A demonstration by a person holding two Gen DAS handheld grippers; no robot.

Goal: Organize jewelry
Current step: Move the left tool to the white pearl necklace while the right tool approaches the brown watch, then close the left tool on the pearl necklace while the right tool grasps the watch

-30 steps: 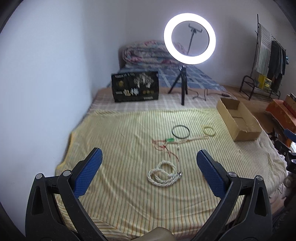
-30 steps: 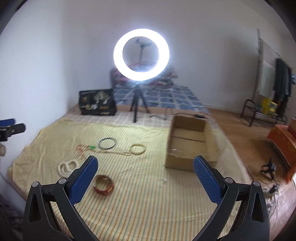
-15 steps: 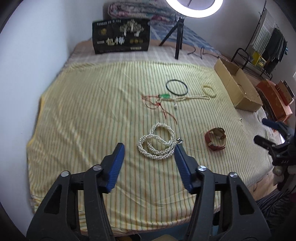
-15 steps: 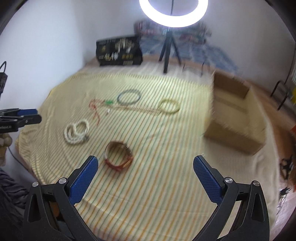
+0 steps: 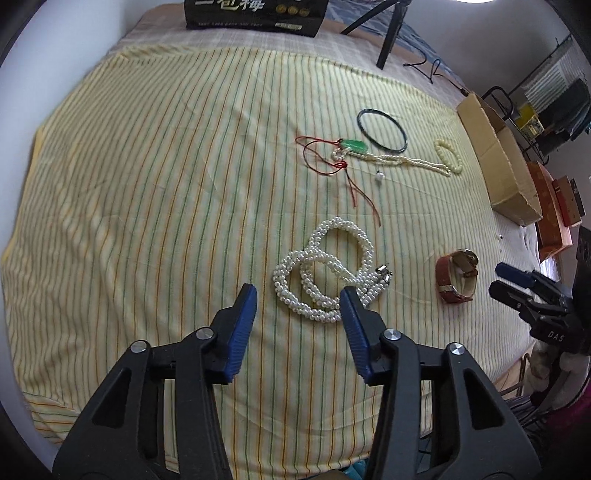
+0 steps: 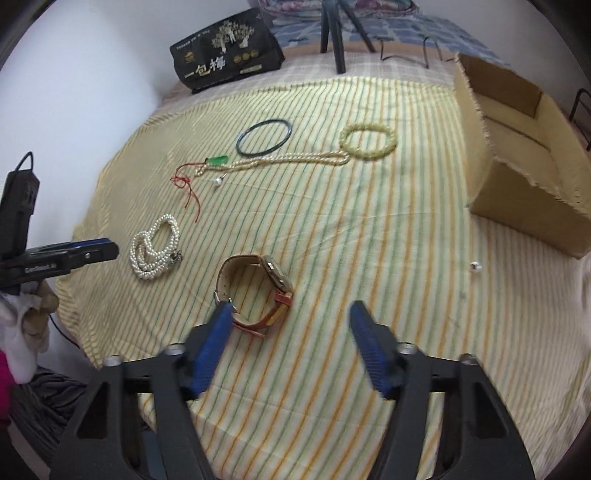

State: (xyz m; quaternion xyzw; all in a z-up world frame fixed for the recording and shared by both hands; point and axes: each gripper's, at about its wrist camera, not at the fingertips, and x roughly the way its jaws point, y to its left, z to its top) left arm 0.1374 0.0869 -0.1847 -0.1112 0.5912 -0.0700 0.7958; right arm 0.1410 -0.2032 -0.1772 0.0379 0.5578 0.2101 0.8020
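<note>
A bed covered by a yellow striped sheet point(image 5: 147, 184) holds scattered jewelry, described here from left to right.

Far left in the right wrist view, the left tool point(image 6: 107, 246) enters from the side, held by a gloved hand point(image 6: 31, 317). In its own view the left tool point(image 5: 298, 299) has its blue fingers spread apart with nothing between them. It hovers just short of a coiled white pearl necklace point(image 5: 325, 269), and its right finger overlaps the near edge of the coil.

Beyond the pearls lies a green pendant point(image 5: 354, 145) on a tangled red cord point(image 5: 321, 158). Beside it is a thin dark bangle point(image 5: 382, 130). A long strand of small cream beads point(image 5: 406, 160) runs rightward from the pendant to a pale beaded bracelet point(image 5: 447, 155), which it touches.

Nearer the front edge sits a watch with a red-brown strap point(image 6: 255, 291), standing on its side. The right tool point(image 6: 290, 308) is also spread wide and holds nothing; its left finger is just in front of the strap.

A single small pearl-like bead point(image 6: 474, 266) lies alone further right. An open cardboard box point(image 6: 517, 147) stands at the right edge of the bed.

At the back, a black printed box point(image 6: 225, 51) and black tripod legs point(image 6: 334, 33) stand near the wall.
</note>
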